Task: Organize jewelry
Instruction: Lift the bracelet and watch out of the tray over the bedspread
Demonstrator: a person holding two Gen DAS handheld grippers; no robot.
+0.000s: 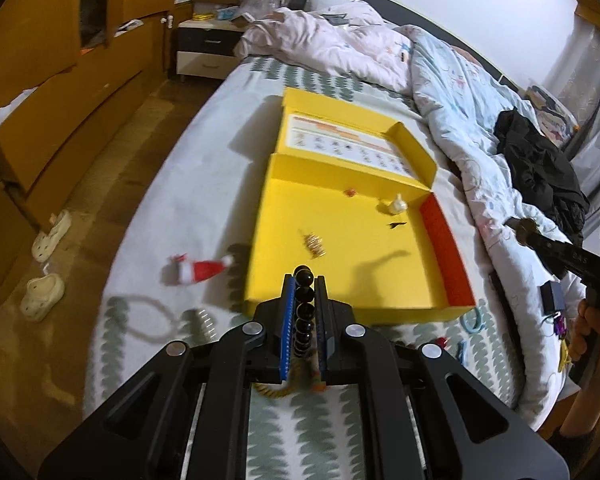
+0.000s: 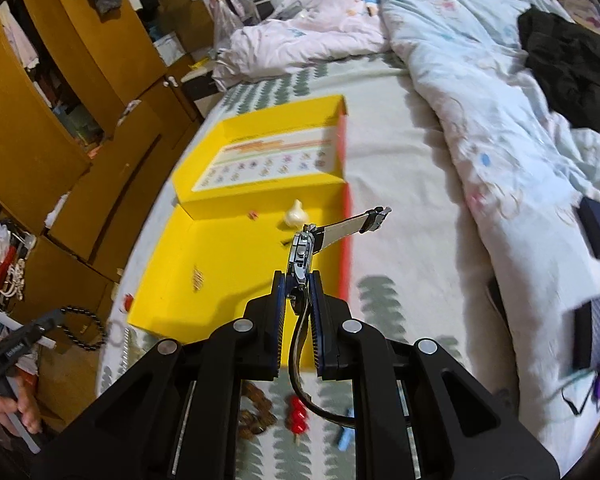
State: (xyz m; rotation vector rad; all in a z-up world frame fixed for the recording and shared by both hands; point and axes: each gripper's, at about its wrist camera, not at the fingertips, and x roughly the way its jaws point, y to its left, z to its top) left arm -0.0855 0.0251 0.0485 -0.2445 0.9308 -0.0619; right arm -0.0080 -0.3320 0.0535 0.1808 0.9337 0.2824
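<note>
The black bead bracelet [image 1: 303, 312] is clamped between the pads of the left claw [image 1: 304, 280], with its beads standing in a column in the gap, so it stays clear of the bed while it hangs above the near edge of the yellow box [image 1: 340, 248]. The wristwatch [image 2: 300, 256] is clamped by its case in the right claw [image 2: 298, 280]. One strap sticks out far and right, and the other loops back under the claw. Both claws are closed on their items. Both items are held up off the bed, above the near part of the box.

The box lies open on the bed, lid folded flat on the far side, so its floor is free to receive items. It already holds a gold chain [image 1: 315, 244], a small cream pouch [image 1: 396, 203], a dark clip [image 1: 396, 225] and a small orange piece [image 1: 350, 191], set well apart, probably to prevent tangling.

Other pieces lie on the bedsheet [image 1: 204, 184] near the box: a red and white ornament [image 1: 198, 270] to its left, a pale cord necklace [image 1: 148, 316] and a blue ring [image 1: 472, 320]. These appear unsorted.
</note>
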